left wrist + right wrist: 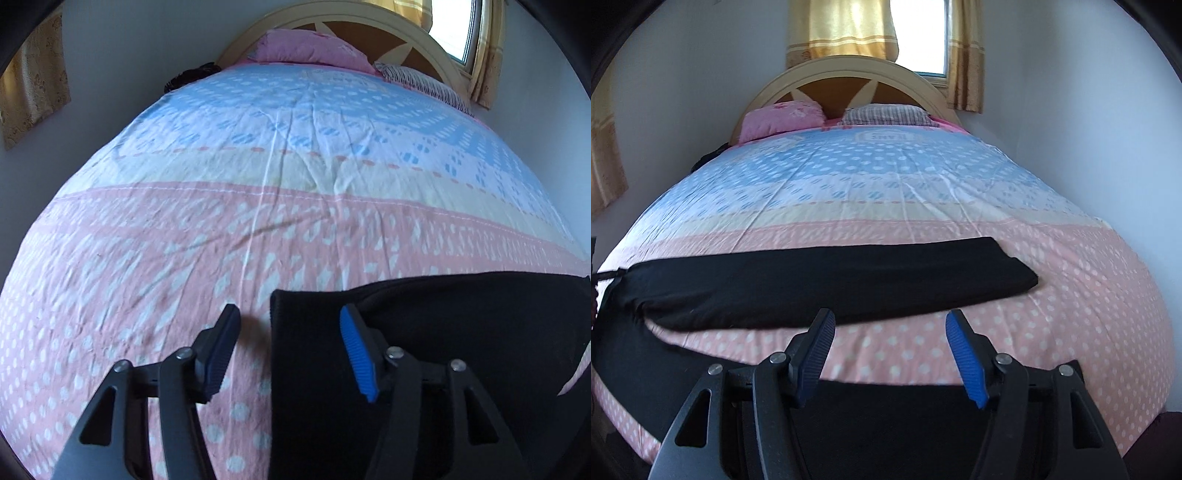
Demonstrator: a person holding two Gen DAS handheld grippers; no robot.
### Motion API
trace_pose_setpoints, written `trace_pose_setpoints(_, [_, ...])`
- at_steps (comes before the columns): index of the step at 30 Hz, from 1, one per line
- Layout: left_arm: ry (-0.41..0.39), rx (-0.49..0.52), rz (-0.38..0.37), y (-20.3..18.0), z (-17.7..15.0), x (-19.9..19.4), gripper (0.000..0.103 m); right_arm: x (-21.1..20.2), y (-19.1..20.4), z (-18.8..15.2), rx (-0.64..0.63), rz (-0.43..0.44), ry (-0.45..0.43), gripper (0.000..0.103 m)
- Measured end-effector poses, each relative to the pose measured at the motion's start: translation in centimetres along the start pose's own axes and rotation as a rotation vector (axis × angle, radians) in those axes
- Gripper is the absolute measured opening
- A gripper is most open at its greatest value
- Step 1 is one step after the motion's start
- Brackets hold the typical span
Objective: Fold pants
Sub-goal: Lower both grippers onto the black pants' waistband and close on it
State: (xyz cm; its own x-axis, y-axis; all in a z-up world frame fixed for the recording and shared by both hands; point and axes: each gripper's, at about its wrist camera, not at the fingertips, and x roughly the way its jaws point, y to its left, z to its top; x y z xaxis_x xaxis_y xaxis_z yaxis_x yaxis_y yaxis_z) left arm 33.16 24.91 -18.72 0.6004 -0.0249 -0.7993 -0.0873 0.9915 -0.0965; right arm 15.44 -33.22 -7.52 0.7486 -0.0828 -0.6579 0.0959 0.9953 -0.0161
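Left gripper (290, 350) stood wide, empty, straddling the left edge of the black pants (443, 350): one finger over bedsheet (221, 221), the other over cloth; contact could not be told. Right gripper (890, 354) also wide, holding nothing, hovering just short of the pants (812, 280), which lay folded lengthwise across the bed's pink end.

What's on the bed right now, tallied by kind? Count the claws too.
Black pants: 1, laid across the pink end of the bedspread
Pink pillow: 1
Striped pillow: 1
Claws: 2, left claw open over the pants' edge, right claw open, near the pants
Total: 5
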Motion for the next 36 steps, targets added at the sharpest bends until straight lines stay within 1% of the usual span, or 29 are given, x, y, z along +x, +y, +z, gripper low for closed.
trace_pose_setpoints(1, [-0.001,-0.006,-0.013,0.2,0.0,0.0,0.056,0.6,-0.9,0.5,0.017,-0.005,0.008,0.064])
trace_pose_setpoints(2, [-0.003,-0.007,-0.025,0.2,0.0,0.0,0.049,1.1,-1.4,0.8,0.031,-0.008,0.014,0.064])
trace_pose_setpoints(3, [-0.002,-0.003,-0.035,0.2,0.1,0.0,0.045,1.8,-2.4,1.3,0.057,-0.01,0.027,0.064])
trace_pose_setpoints(4, [-0.003,0.005,-0.041,0.0,0.1,-0.1,0.037,2.4,-3.2,1.7,0.081,-0.01,0.038,0.064])
trace_pose_setpoints(6, [-0.006,0.021,-0.03,-0.3,0.3,-0.2,0.032,4.0,-5.7,2.6,0.155,-0.003,0.068,0.064])
trace_pose_setpoints(8, [-0.01,0.053,-0.013,-0.9,0.3,-0.3,0.027,5.4,-7.6,3.3,0.202,0.008,0.106,0.064])
trace_pose_setpoints(9, [-0.013,0.066,-0.005,-1.1,0.4,-0.3,0.027,6.2,-8.6,3.8,0.218,0.002,0.124,0.064])
trace_pose_setpoints(11, [-0.011,0.08,0.007,-1.3,0.5,-0.1,0.027,7.5,-10.1,4.6,0.221,-0.042,0.136,0.064])
trace_pose_setpoints(15, [-0.006,0.067,0.016,-1.1,1.1,0.4,0.028,10.3,-12.7,6.0,0.241,-0.076,0.168,0.064])
trace_pose_setpoints(16, [-0.006,0.066,0.027,-1.2,1.2,0.5,0.031,11.1,-13.3,6.3,0.244,-0.079,0.176,0.064])
trace_pose_setpoints(17, [-0.006,0.068,0.038,-1.3,1.4,0.7,0.038,11.9,-13.8,6.6,0.244,-0.081,0.182,0.064])
trace_pose_setpoints(18, [-0.004,0.071,0.052,-1.4,1.3,0.7,0.041,12.7,-14.1,6.8,0.243,-0.083,0.187,0.064])
trace_pose_setpoints(19, [-0.004,0.077,0.054,-1.5,1.2,0.7,0.043,13.3,-14.3,7.0,0.24,-0.086,0.192,0.064])
trace_pose_setpoints(20, [-0.001,0.093,0.05,-1.8,1.2,0.8,0.043,14.0,-14.6,7.3,0.236,-0.088,0.199,0.064])
trace_pose_setpoints(23, [0.006,0.127,0.076,-2.5,1.4,0.9,0.043,16.6,-15.0,8.1,0.225,-0.083,0.234,0.064])
trace_pose_setpoints(26, [0.021,0.125,0.075,-2.4,1.5,1.0,0.042,18.8,-15.4,8.7,0.24,-0.066,0.253,0.064])
trace_pose_setpoints(28, [0.02,0.118,0.063,-2.2,1.4,0.9,0.042,20.2,-15.6,9.1,0.25,-0.056,0.268,0.064])
trace_pose_setpoints(30, [0.022,0.088,0.039,-1.7,1.4,1.0,0.042,21.5,-15.7,9.1,0.258,-0.054,0.294,0.064])
trace_pose_setpoints(31, [0.013,0.073,0.024,-1.4,1.4,1.0,0.04,22.1,-15.8,8.9,0.269,-0.037,0.309,0.064])
trace_pose_setpoints(32, [0.013,0.065,0.021,-1.4,1.4,1.0,0.034,22.3,-15.7,8.8,0.27,-0.031,0.309,0.064])
trace_pose_setpoints(33, [0.009,0.063,0.023,-1.4,1.3,0.9,0.031,22.4,-15.5,8.7,0.261,-0.03,0.303,0.061])
trace_pose_setpoints(34, [-0.007,0.068,0.02,-1.3,1.3,0.8,0.022,22.4,-15.3,8.6,0.254,-0.02,0.299,0.05])
trace_pose_setpoints(35, [-0.013,0.069,0.02,-1.3,1.3,0.7,0.016,22.3,-15.0,8.6,0.243,0.002,0.302,0.018])
trace_pose_setpoints(36, [-0.014,0.067,0.013,-1.2,1.3,0.6,0.015,22.0,-14.7,8.6,0.234,0.012,0.299,0.016])
